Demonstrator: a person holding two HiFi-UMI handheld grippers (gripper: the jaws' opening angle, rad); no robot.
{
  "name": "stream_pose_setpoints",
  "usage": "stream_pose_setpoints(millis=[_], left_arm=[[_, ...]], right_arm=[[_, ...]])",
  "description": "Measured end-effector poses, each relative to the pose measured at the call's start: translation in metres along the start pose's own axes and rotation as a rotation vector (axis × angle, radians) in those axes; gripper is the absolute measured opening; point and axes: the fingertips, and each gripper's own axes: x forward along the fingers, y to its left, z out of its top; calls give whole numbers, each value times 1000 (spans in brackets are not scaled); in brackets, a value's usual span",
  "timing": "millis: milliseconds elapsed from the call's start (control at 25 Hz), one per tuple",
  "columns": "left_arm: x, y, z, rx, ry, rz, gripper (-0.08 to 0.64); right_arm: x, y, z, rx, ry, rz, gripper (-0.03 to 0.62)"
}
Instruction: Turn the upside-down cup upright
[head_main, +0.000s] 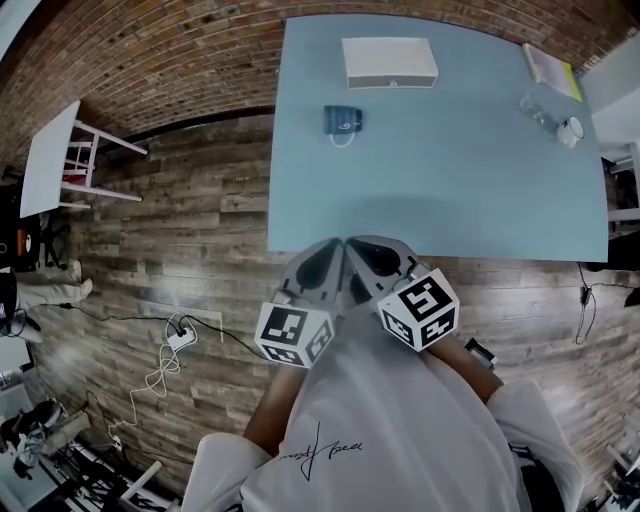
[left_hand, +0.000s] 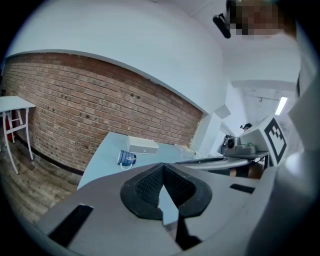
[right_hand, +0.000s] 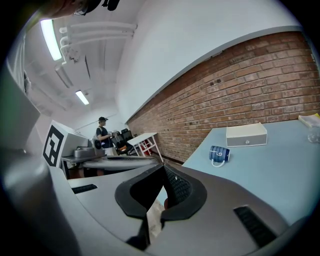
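Observation:
A dark blue cup (head_main: 343, 121) with a white handle rests on the light blue table (head_main: 450, 200), left of centre and well beyond both grippers. It appears tipped, its handle toward me; it also shows small in the left gripper view (left_hand: 127, 159) and the right gripper view (right_hand: 219, 154). My left gripper (head_main: 335, 248) and right gripper (head_main: 353, 245) hover side by side at the table's near edge, close to my body. Both have their jaws shut with tips meeting, and nothing is held in the left gripper (left_hand: 162, 167) or the right gripper (right_hand: 164, 170).
A white box (head_main: 389, 62) stands behind the cup at the table's far edge. A book (head_main: 550, 68), a clear glass (head_main: 535, 108) and a small white item (head_main: 570, 131) sit at the far right corner. A small white table (head_main: 50, 158) and floor cables (head_main: 165, 365) lie left.

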Motion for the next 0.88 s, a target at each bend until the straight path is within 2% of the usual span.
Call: stream_pose_setpoints(millis=[440,720,880], left_arm=[[51,15,24,10,-8,12,8],[57,22,25,-9,-19,42,9],[61,22,25,-24,-24,34,9]], right_arm=[[22,-49,28,11,-25,11,21],[28,-53,30,7,-23,47,21],[28,-57,28,3,-12,37,20]])
